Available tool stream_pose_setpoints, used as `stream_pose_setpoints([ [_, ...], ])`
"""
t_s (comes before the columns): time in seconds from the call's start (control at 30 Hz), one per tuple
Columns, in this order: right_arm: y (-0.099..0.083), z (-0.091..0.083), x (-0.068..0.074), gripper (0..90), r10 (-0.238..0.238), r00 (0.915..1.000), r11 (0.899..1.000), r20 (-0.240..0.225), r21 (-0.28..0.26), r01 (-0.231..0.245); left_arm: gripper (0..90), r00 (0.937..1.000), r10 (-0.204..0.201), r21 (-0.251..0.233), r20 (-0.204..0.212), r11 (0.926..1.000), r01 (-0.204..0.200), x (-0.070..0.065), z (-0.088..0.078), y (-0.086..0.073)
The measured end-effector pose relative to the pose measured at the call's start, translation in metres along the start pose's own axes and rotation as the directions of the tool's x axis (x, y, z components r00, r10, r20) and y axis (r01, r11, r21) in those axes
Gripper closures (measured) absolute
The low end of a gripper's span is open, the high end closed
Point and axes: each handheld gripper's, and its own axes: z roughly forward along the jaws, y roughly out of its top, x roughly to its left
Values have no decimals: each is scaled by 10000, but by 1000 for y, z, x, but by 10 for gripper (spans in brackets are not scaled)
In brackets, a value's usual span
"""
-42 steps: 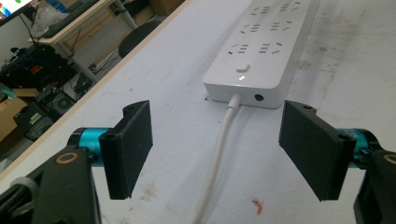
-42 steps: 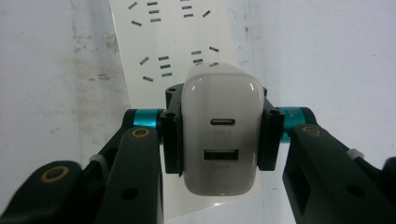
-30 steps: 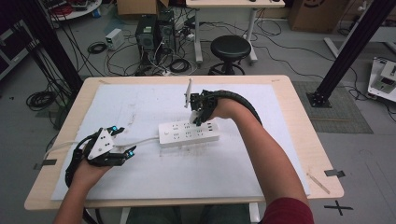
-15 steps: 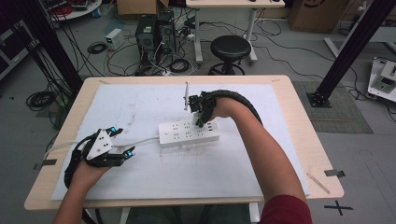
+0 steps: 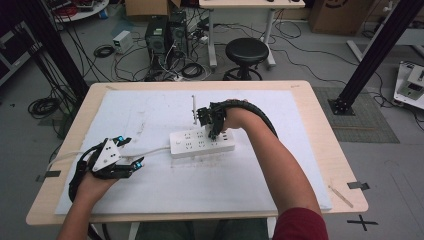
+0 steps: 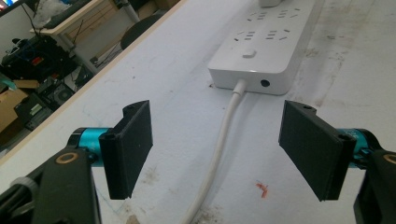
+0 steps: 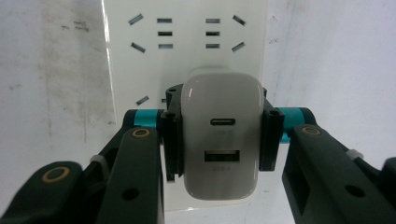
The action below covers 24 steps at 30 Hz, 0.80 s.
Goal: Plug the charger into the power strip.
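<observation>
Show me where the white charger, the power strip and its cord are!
white charger point(image 7: 220, 140), right gripper view, on its front face between the two ports.
power strip point(image 6: 261, 44), left gripper view, on its top face among the sockets.
cord point(image 6: 219, 140), left gripper view, midway along it.

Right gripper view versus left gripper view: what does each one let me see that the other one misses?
Right gripper view: a white charger clamped between that gripper's jaws, two ports on its face, held over the sockets. Left gripper view: the strip's white cable running between wide-open jaws, the strip's button, a red mark on the table cover, and clutter beyond the table edge. Both: the white power strip on the stained white cover.
</observation>
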Motion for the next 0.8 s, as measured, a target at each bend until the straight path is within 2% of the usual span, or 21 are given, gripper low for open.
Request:
stream_pose_setpoints([
  [0.1, 0, 2, -2, 636, -54, 10000, 9999, 14, -137, 54, 259, 10000, -21, -2, 8, 10000, 21, -1, 2, -1],
  [0.27, -5, 4, -5, 636, 154, 9996, 9986, -254, -498, -166, 259, 10000, 1, 24, 78, 10000, -1, -3, 6, 0],
  [0.33, -5, 4, -6, 636, 368, 9984, 9984, -421, -413, -385, 259, 9999, 52, 66, 105, 10000, -53, -3, 6, 1],
  [0.47, -6, 6, -9, 635, 318, 9979, 9983, -562, -480, -345, 259, 10000, 13, 17, 84, 10000, -13, -3, 6, 2],
  [0.57, -5, 6, -9, 634, 247, 9983, 9983, -532, -523, -275, 259, 10000, 10, -11, 79, 10000, -10, -3, 5, 2],
  [0.6, -5, 6, -7, 632, 455, 9976, 9979, -517, -433, -477, 258, 10000, 2, -11, 96, 10000, -2, -3, 5, 2],
  [0.67, -6, 6, -7, 620, 502, 9976, 9976, -474, -458, -524, 258, 9999, -63, -23, 91, 10000, 63, -2, 5, 1],
  [0.7, -5, 6, -6, 591, 621, 9972, 9971, -418, -420, -639, 259, 9999, -91, -52, 87, 9999, 92, -2, 5, 1],
  [0.73, -6, 8, -6, 473, 648, 9976, 9967, -257, -481, -660, 259, 9999, -72, -43, 81, 10000, 73, -1, 5, 1],
  [0.77, -7, 8, -6, 400, 951, 9953, 9941, -153, -510, -958, 259, 9999, -76, -51, 72, 10000, 76, -1, 4, 1],
  [0.8, -10, 6, -6, 408, 1331, 9909, 9881, -179, -756, -1341, 259, 10000, -45, -46, 86, 10000, 46, 0, 4, 1],
])
